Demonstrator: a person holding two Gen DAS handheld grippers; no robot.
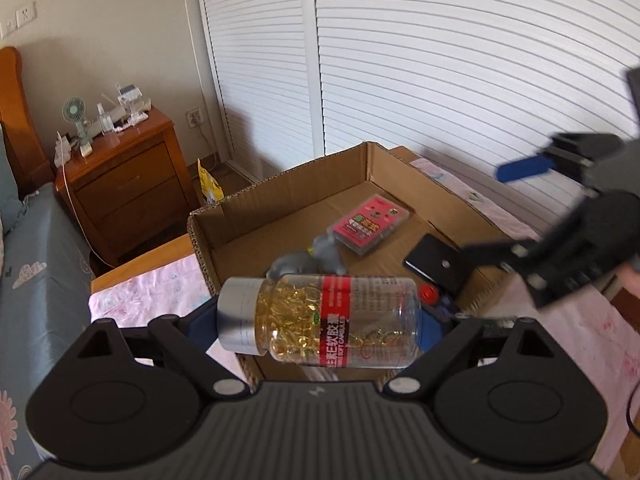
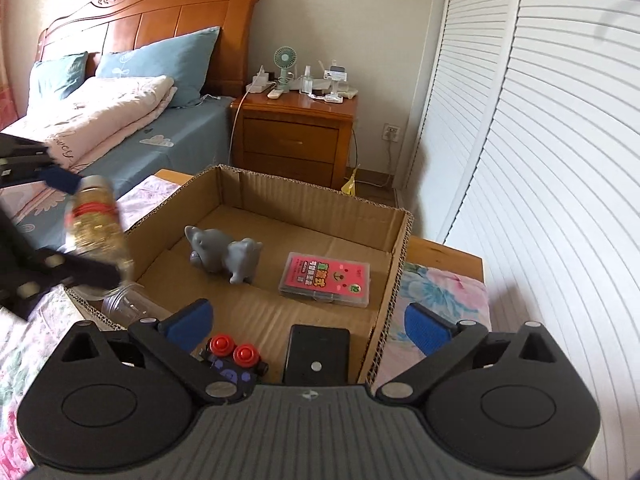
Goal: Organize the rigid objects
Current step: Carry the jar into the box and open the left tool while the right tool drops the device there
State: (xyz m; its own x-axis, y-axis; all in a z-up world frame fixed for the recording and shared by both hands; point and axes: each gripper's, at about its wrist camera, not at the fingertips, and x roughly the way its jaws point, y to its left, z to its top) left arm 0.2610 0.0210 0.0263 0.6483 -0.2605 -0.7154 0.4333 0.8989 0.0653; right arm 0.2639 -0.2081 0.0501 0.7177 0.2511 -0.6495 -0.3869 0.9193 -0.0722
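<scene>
Left gripper (image 1: pixel 320 320) pinching capsule bottle (image 1: pixel 320 318) sideways above cardboard box (image 1: pixel 280 196); right gripper (image 2: pixel 308 322) spread, empty.

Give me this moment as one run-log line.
left gripper: shut on bottle, near box edge | right gripper: open, empty | in box: elephant, card case, black device, toy

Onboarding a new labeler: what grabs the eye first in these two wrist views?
The clear bottle of gold capsules, lying sideways in the left gripper at the near edge of the cardboard box. Inside the box: a grey elephant toy, a pink card case, a black device and a red-buttoned toy. The right gripper hangs open over the box's near end.
</scene>
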